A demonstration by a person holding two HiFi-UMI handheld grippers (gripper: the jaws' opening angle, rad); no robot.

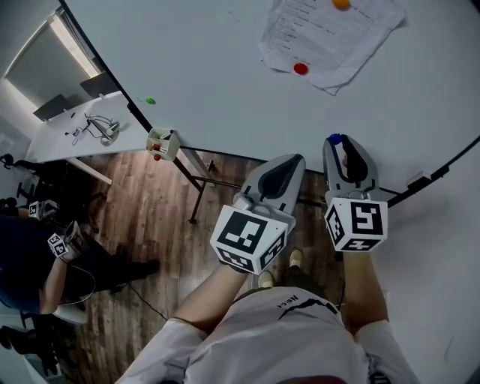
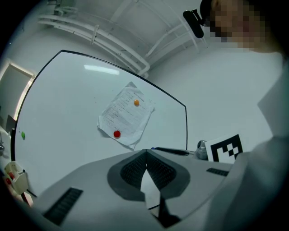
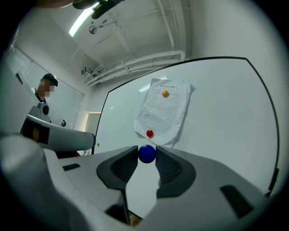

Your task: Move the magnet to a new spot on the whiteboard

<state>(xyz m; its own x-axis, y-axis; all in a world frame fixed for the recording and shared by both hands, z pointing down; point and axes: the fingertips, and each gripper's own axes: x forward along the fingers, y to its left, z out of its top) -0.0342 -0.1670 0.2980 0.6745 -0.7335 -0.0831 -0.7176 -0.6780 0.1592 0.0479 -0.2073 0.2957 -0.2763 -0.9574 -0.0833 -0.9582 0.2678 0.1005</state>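
A round blue magnet [image 3: 147, 154] sits pinched between the tips of my right gripper [image 3: 147, 155], held a little off the whiteboard [image 1: 210, 75]. In the head view the blue magnet [image 1: 335, 139] shows at the tip of the right gripper [image 1: 336, 142], near the board's lower edge. My left gripper [image 1: 295, 160] hangs beside it, its jaws shut together with nothing between them [image 2: 145, 153]. A crumpled sheet of paper [image 1: 330, 37] is pinned to the board by a red magnet [image 1: 301, 69] and an orange magnet [image 1: 341, 4]. A small green magnet [image 1: 150, 100] sits far left on the board.
A small holder with markers [image 1: 162, 142] hangs at the board's lower edge. Behind it stands a white table [image 1: 82, 131] with cables. A seated person [image 1: 30, 255] with marker cubes is at the left, over wooden floor. Another person [image 3: 44, 97] stands beside the board.
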